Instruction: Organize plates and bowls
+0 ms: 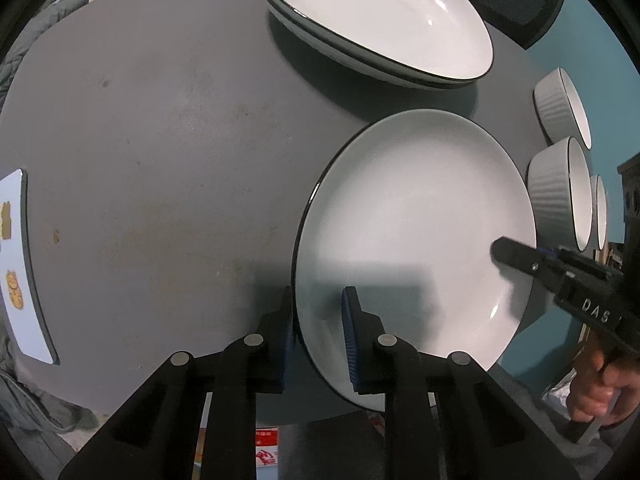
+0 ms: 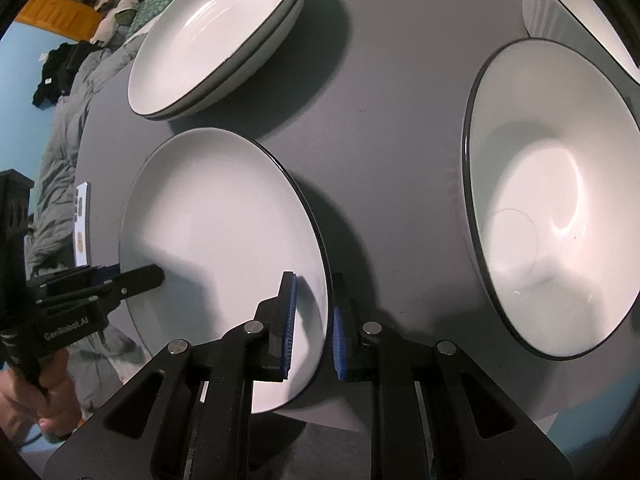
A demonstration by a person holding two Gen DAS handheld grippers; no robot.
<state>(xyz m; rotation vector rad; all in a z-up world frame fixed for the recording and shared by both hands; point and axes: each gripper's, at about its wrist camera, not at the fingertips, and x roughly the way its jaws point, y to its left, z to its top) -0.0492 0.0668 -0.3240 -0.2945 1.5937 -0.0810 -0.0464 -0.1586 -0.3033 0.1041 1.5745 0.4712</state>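
Note:
A white plate with a thin black rim (image 1: 416,232) sits near the table's front edge; it also shows in the right wrist view (image 2: 224,232). My left gripper (image 1: 318,332) straddles its left rim, one finger inside, one outside, gripping it. My right gripper (image 2: 314,320) straddles the opposite rim the same way and shows in the left wrist view (image 1: 516,256). A stack of two similar plates (image 1: 380,12) lies farther back, also in the right wrist view (image 2: 216,36).
Ribbed white bowls (image 1: 560,196) stand at the right edge of the grey round table (image 1: 160,140); one large bowl (image 2: 556,200) is close to my right gripper. A white card (image 1: 16,264) lies at the table's left edge. Bedding and a chair surround the table.

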